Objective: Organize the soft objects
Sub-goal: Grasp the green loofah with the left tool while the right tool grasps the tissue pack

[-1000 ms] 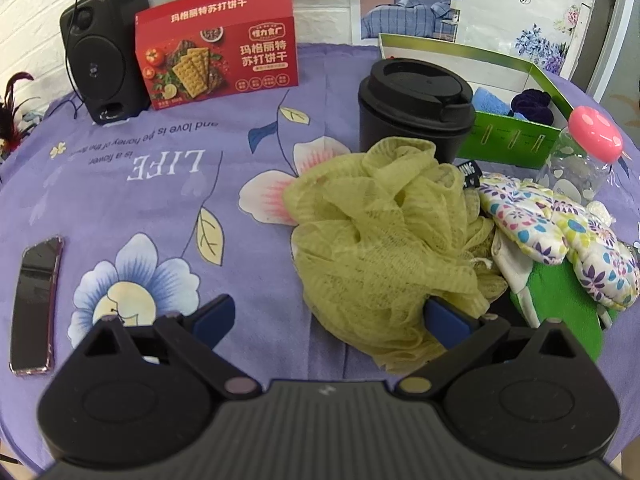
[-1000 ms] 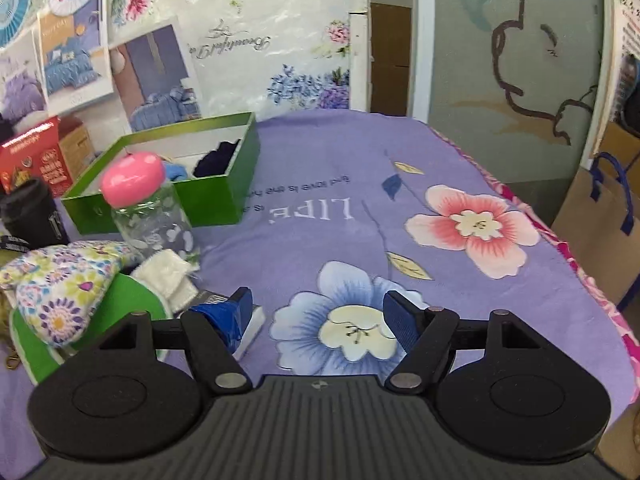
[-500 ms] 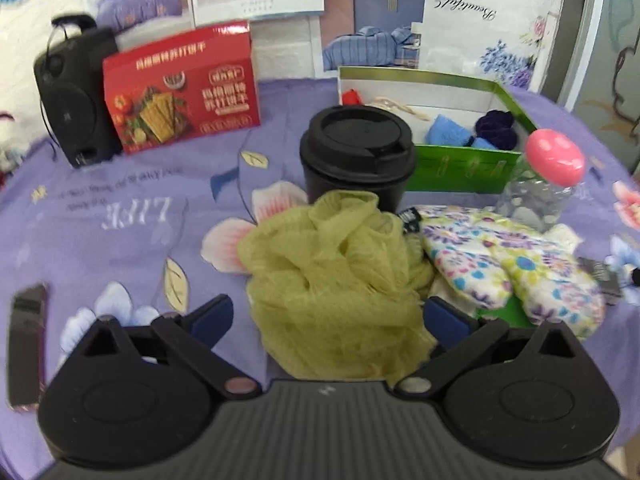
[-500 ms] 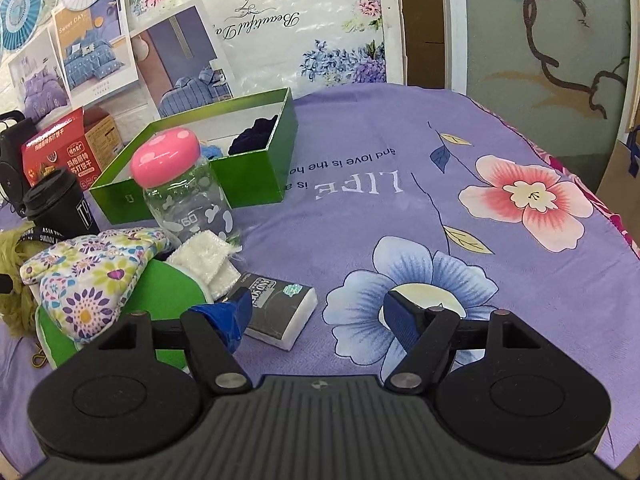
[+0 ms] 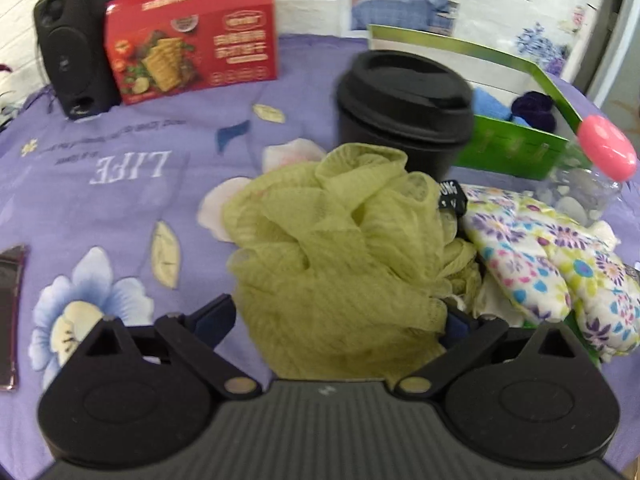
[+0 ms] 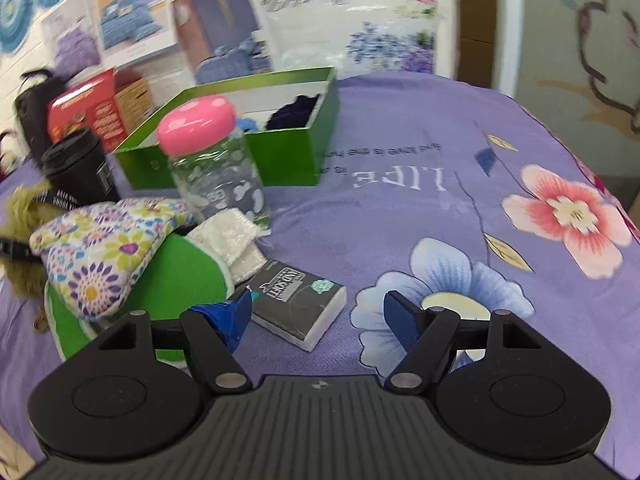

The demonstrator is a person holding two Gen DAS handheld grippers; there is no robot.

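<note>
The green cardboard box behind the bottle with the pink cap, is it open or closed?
Open. The green cardboard box has no lid on top, and a dark purple cloth and a blue cloth show inside.

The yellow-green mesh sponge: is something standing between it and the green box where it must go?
Yes. The black cup stands directly behind the mesh sponge, in front of the green box. The left gripper would probably need to lift the sponge over it.
</note>
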